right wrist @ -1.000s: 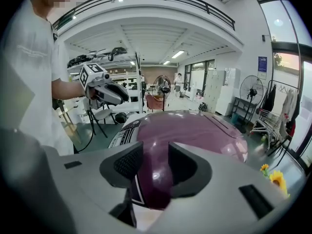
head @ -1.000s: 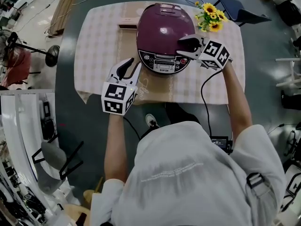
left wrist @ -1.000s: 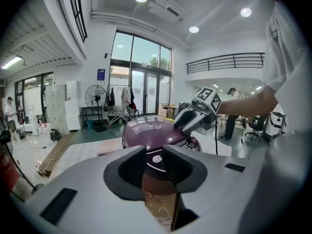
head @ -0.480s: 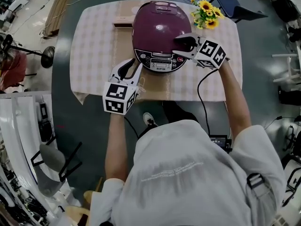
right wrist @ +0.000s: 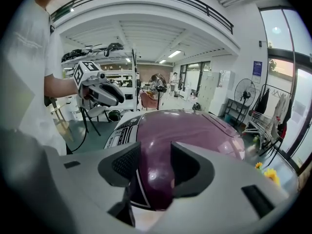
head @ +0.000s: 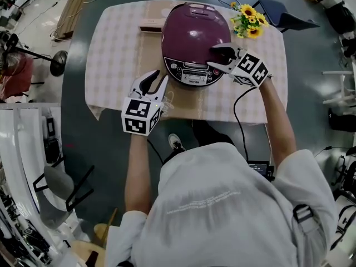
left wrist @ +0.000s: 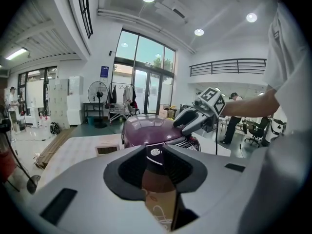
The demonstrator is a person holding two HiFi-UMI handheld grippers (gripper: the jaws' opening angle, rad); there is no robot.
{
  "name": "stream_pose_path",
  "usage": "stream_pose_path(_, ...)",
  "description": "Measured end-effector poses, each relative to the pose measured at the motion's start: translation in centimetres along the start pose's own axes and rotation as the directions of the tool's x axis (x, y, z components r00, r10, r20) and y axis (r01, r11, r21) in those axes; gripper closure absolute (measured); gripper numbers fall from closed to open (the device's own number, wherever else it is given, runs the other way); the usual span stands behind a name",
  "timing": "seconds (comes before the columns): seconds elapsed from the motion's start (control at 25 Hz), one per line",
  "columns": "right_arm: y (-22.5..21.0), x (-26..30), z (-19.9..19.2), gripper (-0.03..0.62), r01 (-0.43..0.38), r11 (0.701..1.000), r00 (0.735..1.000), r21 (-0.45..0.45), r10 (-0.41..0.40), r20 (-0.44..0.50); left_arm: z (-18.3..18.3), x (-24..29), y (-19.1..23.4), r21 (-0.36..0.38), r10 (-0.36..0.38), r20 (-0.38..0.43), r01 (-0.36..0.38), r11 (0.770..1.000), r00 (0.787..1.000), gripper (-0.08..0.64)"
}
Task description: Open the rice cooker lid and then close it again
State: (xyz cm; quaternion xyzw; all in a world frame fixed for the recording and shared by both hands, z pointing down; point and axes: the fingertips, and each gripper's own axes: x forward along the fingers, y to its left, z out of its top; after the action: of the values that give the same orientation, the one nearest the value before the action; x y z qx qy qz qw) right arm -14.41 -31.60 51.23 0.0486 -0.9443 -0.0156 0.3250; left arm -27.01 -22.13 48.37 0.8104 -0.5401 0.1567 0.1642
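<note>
The purple rice cooker [head: 194,32] stands at the back middle of the checked table [head: 119,49], its lid down. My right gripper [head: 214,58] sits at the cooker's front right edge, beside the control panel [head: 193,71]. Its jaws have just been opening and stand open, pinching nothing. In the right gripper view the lid [right wrist: 195,130] fills the gap between the right gripper's [right wrist: 155,167] jaws. My left gripper [head: 159,78] hovers over the table's front, left of the cooker and apart from it, open and empty. The left gripper view shows the cooker [left wrist: 151,130] ahead.
A bunch of sunflowers [head: 248,18] stands right of the cooker. A small flat box [head: 150,26] lies at its back left. A dark chair [head: 283,13] is behind the table, a floor stand [head: 58,63] to the left. The person's body presses close to the table's front edge.
The right gripper's jaws stand slightly wider at the same spot on the cooker's front right. The left gripper has kept still. The lid remains down.
</note>
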Motion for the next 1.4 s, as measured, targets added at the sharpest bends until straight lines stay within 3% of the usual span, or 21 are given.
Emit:
stream_pose_path(0.68,0.2,0.2,0.2,0.390,0.056,0.998,0.998,0.009,-0.056,-0.037,0.1,1.3,-0.4,-0.009,-0.010,-0.004,0.010,1.000,1.000,0.453)
stream_pose_path(1.0,-0.1,0.1,-0.2,0.400,0.096,0.995,0.993,0.039,-0.099,0.060,-0.1,0.9,-0.3,0.011,-0.010,-0.016,0.010,1.000,1.000,0.453)
stream_pose_path(1.16,-0.8,-0.4,-0.6,0.407,0.195,0.974,0.971,0.114,-0.209,0.120,0.3,0.0,-0.3,0.031,-0.007,-0.010,0.007,0.999,1.000,0.453)
stream_pose_path(1.4,-1.9,-3.5,-0.4,0.451,0.346,0.897,0.901,0.275,-0.400,0.169,0.8,-1.6,-0.3,0.046,-0.007,0.022,0.006,0.999,1.000,0.453)
